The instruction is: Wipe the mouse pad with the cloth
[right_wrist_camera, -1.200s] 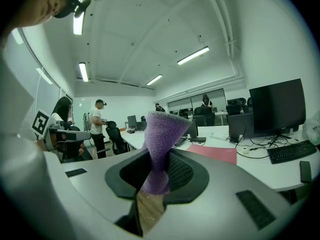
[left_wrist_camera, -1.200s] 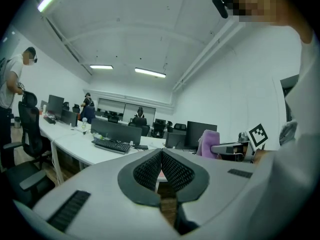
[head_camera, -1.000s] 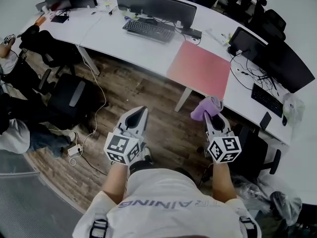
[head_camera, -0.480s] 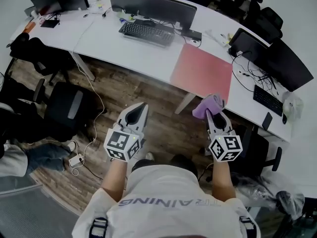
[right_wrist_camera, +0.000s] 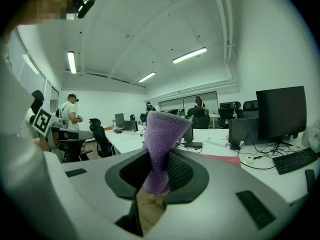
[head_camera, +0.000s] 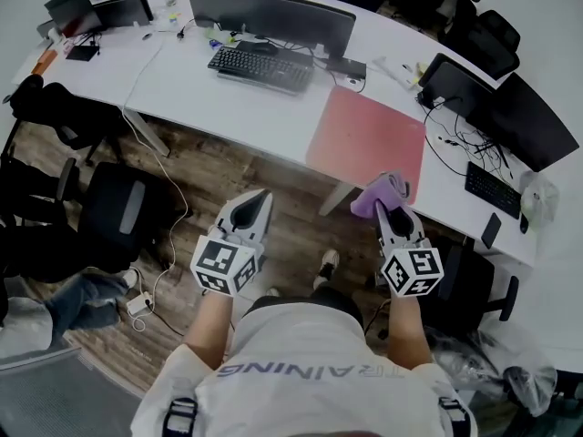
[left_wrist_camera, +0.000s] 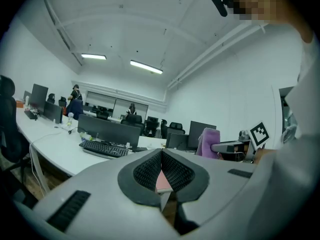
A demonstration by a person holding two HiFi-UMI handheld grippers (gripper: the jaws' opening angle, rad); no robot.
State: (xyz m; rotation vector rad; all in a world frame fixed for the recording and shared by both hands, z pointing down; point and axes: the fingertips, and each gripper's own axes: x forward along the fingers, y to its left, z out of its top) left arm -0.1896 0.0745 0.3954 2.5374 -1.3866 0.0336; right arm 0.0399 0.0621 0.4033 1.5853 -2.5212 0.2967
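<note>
Pink-red mouse pad point(head_camera: 369, 137) lies flat on the white desk point(head_camera: 219, 107), near its front edge. Purple cloth point(head_camera: 381, 195) is held just short of the pad's near edge, off the desk. The right gripper point(head_camera: 394, 213) has its jaws clamped on the cloth's lower part, and the rest stands up above them. Well left of the pad's near edge, the left gripper point(head_camera: 251, 209) hovers over the wooden floor point(head_camera: 228, 167), jaws pressed together with nothing between them. Beyond the pad's left side, a black keyboard point(head_camera: 260, 67) sits before a wide dark monitor point(head_camera: 273, 15).
</note>
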